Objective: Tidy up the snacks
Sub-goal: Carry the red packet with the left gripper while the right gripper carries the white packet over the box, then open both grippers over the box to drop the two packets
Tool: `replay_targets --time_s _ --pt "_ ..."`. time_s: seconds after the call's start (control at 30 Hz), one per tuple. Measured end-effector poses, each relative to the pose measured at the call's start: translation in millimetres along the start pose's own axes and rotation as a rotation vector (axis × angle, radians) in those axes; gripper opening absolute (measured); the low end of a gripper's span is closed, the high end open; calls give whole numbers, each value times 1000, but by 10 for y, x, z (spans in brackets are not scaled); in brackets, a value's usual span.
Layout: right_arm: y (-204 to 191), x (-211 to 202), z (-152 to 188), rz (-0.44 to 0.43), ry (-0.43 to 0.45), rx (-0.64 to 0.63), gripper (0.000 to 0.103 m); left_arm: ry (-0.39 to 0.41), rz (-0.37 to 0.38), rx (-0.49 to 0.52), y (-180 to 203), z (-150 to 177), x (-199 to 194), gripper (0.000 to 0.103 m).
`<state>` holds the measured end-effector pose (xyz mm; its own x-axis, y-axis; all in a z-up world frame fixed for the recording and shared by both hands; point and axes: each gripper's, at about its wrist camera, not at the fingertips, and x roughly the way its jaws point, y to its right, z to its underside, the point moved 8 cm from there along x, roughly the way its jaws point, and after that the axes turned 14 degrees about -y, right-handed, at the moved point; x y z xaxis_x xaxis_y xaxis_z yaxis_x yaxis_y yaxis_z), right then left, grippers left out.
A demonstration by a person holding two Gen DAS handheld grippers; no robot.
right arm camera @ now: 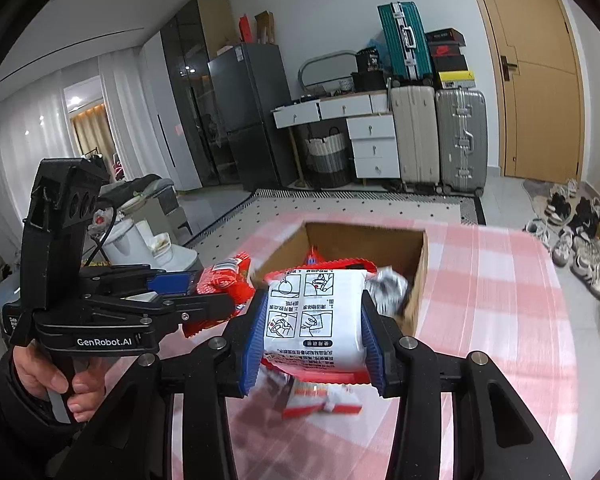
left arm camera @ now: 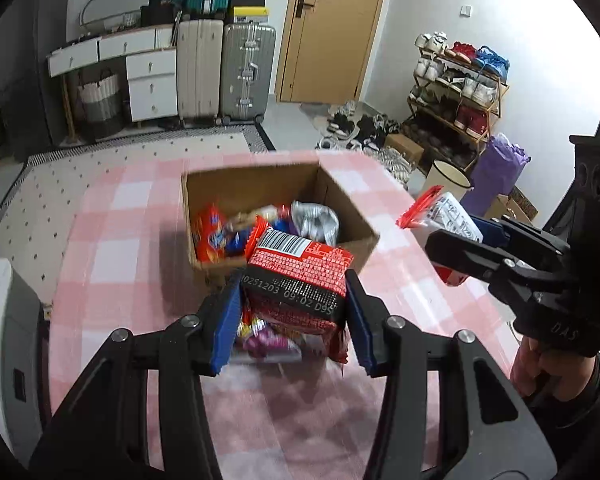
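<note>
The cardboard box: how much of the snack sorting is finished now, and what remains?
Done: several packets already lie in the cardboard box. In hand: the left gripper grips a red packet, and the right gripper grips a white packet. Left: a few loose snacks lie on the checked tablecloth.

This is a lived-in home, an entry and living area. A wooden door (left arm camera: 332, 28) stands at top centre of the left view, with a shoe rack (left arm camera: 456, 92) at right and loose shoes (left arm camera: 352, 124) on the floor below the door. Suitcases (right arm camera: 436, 136), white drawers (right arm camera: 374, 144) and a laundry basket (right arm camera: 328, 156) fill the right view's centre; a dark fridge (right arm camera: 252, 112) and curtains (right arm camera: 28, 136) lie leftward.
</note>
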<state>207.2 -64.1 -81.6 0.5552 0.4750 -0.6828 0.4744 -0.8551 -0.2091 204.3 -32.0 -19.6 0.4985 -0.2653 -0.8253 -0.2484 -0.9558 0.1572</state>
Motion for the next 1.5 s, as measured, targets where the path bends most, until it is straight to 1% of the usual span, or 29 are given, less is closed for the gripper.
replay_targets --time_s 0.3,0.4,0.53,0.73,0.87,0.97,1.17,1.37,1.43,1.47,1.5 --pt "-30 -59 -548 -1 34 -45 43 47 -10 12 -36 -601 -250 45" --pt "10 -49 -728 -4 43 -43 43 54 -14 12 -58 -836 -254 45" --pt "82 29 -937 1 45 -38 43 58 -17 6 -138 -1144 -197 45" --pt "195 256 -1164 7 29 -32 43 20 -17 -14 -341 -1521 93 45" --pt "317 485 -1283 6 3 -13 43 -11 -29 -24 -460 -1616 418 45" --pt "393 705 -1327 21 -28 -8 43 -31 -23 -25 -518 -1681 647 45" --pt "547 1133 -1295 32 -90 11 44 -83 -11 -32 -602 -1732 1126 45" --pt "642 1374 -1292 37 -111 23 45 -112 5 -45 -622 -1726 1457 46" --pt "690 1423 -1277 36 -116 36 47 -125 12 -60 -661 -1734 1538 48" --pt "715 1446 -1274 37 -119 43 50 -125 10 -67 -667 -1733 1555 52" --pt "739 1462 -1277 40 -119 48 52 -128 15 -70 -683 -1730 1580 55"
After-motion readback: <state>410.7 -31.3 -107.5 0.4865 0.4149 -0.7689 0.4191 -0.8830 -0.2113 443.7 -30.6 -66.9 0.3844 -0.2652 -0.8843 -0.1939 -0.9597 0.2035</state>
